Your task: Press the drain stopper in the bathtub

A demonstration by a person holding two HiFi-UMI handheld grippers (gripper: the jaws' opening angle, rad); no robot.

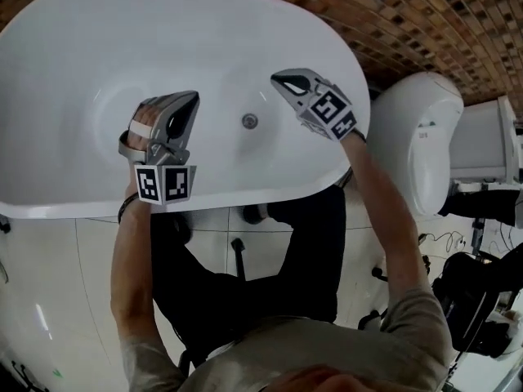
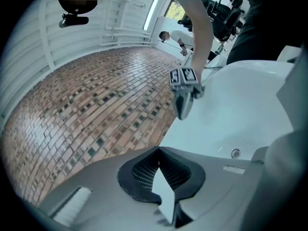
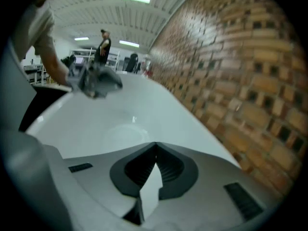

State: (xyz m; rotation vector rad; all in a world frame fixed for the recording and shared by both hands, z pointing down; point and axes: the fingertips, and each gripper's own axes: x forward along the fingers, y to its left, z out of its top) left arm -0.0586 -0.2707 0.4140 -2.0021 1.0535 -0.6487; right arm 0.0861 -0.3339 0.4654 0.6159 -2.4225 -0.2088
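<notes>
The white bathtub (image 1: pixel 73 39) fills the upper head view. A faint white round drain stopper (image 3: pixel 121 134) lies in the tub floor, seen in the right gripper view just beyond my right gripper (image 3: pixel 155 143). A small chrome round knob (image 1: pixel 250 121) sits on the tub's near wall between the two grippers, and the same knob (image 2: pixel 235 153) appears in the left gripper view. My left gripper (image 1: pixel 189 101) hovers over the tub's left part, shut and empty. My right gripper (image 1: pixel 282 78) hangs over the right part, shut and empty. Neither touches the tub.
A floor of small brick-coloured tiles (image 1: pixel 409 23) lies beyond the tub. A white toilet (image 1: pixel 417 137) stands to the right, with dark equipment (image 1: pixel 482 300) behind it. The person's dark legs (image 1: pixel 261 268) press against the tub's near rim (image 1: pixel 245 194). People stand far off (image 3: pixel 102 44).
</notes>
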